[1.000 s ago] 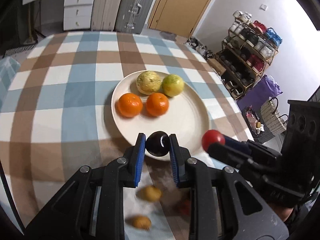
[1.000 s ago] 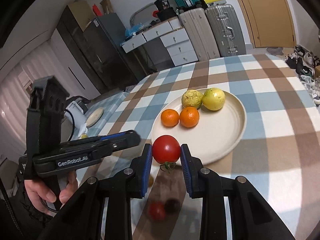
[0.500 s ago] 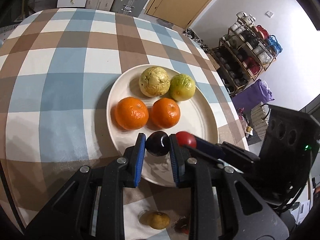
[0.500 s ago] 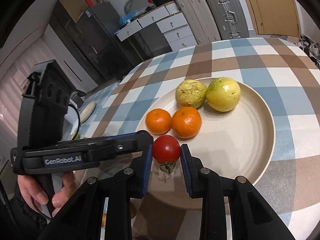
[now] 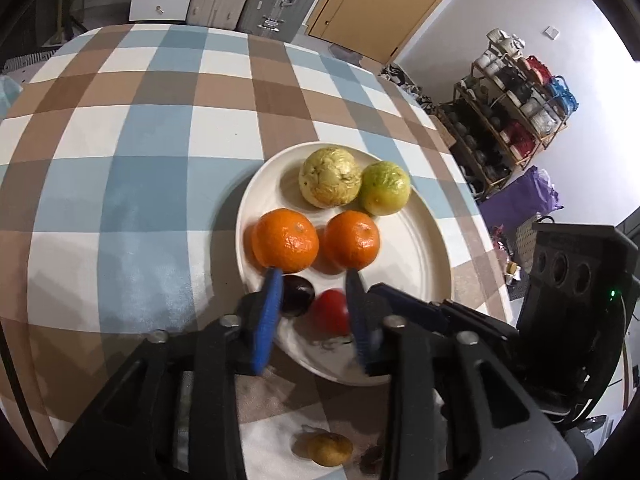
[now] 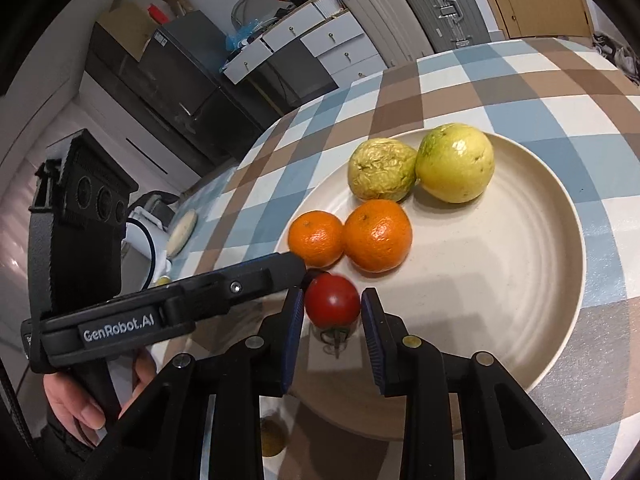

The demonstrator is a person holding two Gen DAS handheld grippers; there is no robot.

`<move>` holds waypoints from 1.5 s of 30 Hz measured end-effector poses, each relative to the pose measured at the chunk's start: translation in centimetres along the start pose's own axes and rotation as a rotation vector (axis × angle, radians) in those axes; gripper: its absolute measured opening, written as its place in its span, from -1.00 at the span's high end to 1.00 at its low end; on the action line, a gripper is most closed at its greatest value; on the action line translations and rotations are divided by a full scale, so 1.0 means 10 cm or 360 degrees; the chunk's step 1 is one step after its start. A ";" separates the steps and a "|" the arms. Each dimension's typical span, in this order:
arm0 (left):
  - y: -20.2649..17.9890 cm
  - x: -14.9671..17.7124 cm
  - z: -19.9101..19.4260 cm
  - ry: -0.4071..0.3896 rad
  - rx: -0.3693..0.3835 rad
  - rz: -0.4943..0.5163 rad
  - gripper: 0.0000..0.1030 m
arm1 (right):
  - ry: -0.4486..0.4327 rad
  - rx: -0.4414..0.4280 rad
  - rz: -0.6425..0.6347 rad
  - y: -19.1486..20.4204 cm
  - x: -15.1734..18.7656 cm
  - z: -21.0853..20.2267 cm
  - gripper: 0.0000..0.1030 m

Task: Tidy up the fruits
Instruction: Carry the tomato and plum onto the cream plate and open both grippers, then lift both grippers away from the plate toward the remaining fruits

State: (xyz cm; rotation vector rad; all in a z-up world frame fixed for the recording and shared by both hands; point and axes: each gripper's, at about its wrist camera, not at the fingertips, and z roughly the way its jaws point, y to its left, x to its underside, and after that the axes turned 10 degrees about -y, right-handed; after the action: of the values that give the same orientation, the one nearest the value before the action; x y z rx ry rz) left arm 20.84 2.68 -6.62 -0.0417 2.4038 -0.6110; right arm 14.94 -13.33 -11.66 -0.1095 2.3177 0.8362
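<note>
Claws (image 5: 312, 280) newly parted around fruit

The right half of the plate (image 6: 500, 280) lies bare. Oranges (image 6: 378, 236) block its far left. The two grippers crowd its near edge.

Black grippers (image 6: 330, 312) w/ blue pads, silver screws, white "GenRobot.AI" mark

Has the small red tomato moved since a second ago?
Yes. The red tomato went from off the round cream plate's near rim, above the checked tablecloth, forward onto the plate, just before the two oranges. The right gripper's jaws are opening around it.
</note>
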 end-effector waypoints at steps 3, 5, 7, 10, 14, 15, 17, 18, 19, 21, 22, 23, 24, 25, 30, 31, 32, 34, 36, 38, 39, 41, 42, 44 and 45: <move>-0.01 -0.01 -0.13 -0.0045 0.0027 -0.0019 -0.10 | -0.0043 -0.0021 -0.0059 0.07 -0.02 -0.14 0.23; -0.05 0.01 -0.22 -0.0059 0.0034 -0.0011 -0.20 | -0.0091 0.0011 -0.0124 0.12 -0.03 -0.25 0.01; -0.09 0.03 -0.30 -0.0048 0.0040 -0.0008 -0.20 | -0.0157 0.0030 -0.0176 0.18 -0.03 -0.41 0.01; -0.19 0.10 -0.50 -0.0109 0.0022 0.0037 -0.24 | -0.0206 0.0065 -0.0207 0.21 -0.03 -0.59 0.01; -0.36 0.24 -0.78 -0.0212 -0.0077 0.0182 -0.45 | -0.0228 0.0109 -0.0232 0.21 0.01 -0.76 0.00; -0.41 0.29 -0.83 -0.0228 -0.0106 0.0239 -0.45 | -0.0213 0.0104 -0.0234 0.21 0.03 -0.81 0.00; -0.50 0.41 -0.95 -0.0264 -0.0158 0.0322 -0.45 | -0.0211 0.0110 -0.0246 0.22 0.08 -0.87 0.00; -0.53 0.46 -1.00 -0.0278 -0.0180 0.0329 -0.46 | -0.0217 0.0122 -0.0251 0.23 0.11 -0.93 0.00; -0.55 0.49 -1.05 -0.0290 -0.0200 0.0332 -0.51 | -0.0216 0.0126 -0.0254 0.22 0.13 -0.95 0.00; -0.59 0.58 -1.16 -0.0352 -0.0260 0.0342 -0.61 | -0.0219 0.0148 -0.0270 0.25 0.18 -1.03 0.00; -0.61 0.64 -1.25 -0.0400 -0.0305 0.0363 -0.62 | -0.0227 0.0161 -0.0285 0.27 0.21 -1.08 0.00; -0.64 0.67 -1.30 -0.0428 -0.0331 0.0380 -0.62 | -0.0231 0.0162 -0.0290 0.28 0.23 -1.11 -0.03; -0.66 0.72 -1.36 -0.0460 -0.0341 0.0393 -0.63 | -0.0237 0.0163 -0.0291 0.31 0.26 -1.17 -0.07; -0.66 0.76 -1.41 -0.0482 -0.0343 0.0398 -0.68 | -0.0245 0.0167 -0.0296 0.33 0.28 -1.21 -0.21; -0.67 0.96 -1.52 -0.0494 -0.0351 0.0402 -0.99 | -0.0282 0.0167 -0.0323 0.43 0.40 -1.42 -0.39; -0.67 0.99 -1.53 -0.0492 -0.0362 0.0409 -0.99 | -0.0287 0.0165 -0.0316 0.44 0.41 -1.45 -0.39; -0.67 1.02 -1.55 -0.0494 -0.0377 0.0416 -0.99 | -0.0292 0.0166 -0.0310 0.45 0.43 -1.48 -0.43; -0.67 1.10 -1.60 -0.0511 -0.0421 0.0430 -0.99 | -0.0288 0.0166 -0.0304 0.47 0.49 -1.52 -0.55; -0.66 1.15 -1.63 -0.0516 -0.0432 0.0437 -0.99 | -0.0281 0.0169 -0.0306 0.49 0.56 -1.56 -0.61; -0.65 1.21 -1.67 -0.0510 -0.0427 0.0429 -0.99 | -0.0259 0.0155 -0.0311 0.50 0.62 -1.59 -0.61; -0.64 1.25 -1.70 -0.0509 -0.0431 0.0423 -0.99 | -0.0254 0.0147 -0.0313 0.51 0.66 -1.61 -0.61; -0.62 1.30 -1.73 -0.0506 -0.0438 0.0402 -0.99 | -0.0243 0.0152 -0.0313 0.52 0.73 -1.63 -0.62; -0.61 1.34 -1.76 -0.0500 -0.0435 0.0386 -0.99 | -0.0228 0.0149 -0.0314 0.52 0.78 -1.65 -0.62; -0.57 1.39 -1.78 -0.0497 -0.0449 0.0366 -0.99 | -0.0218 0.0158 -0.0318 0.53 0.83 -1.66 -0.73; -0.56 1.41 -1.80 -0.0497 -0.0456 0.0361 -0.99 | -0.0212 0.0168 -0.0321 0.54 0.87 -1.67 -0.74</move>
State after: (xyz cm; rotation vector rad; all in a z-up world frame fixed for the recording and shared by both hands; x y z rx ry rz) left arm -1.81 2.63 -0.22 0.0129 2.1337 -0.1400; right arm -2.78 -17.82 -4.48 -0.2306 2.1779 0.6008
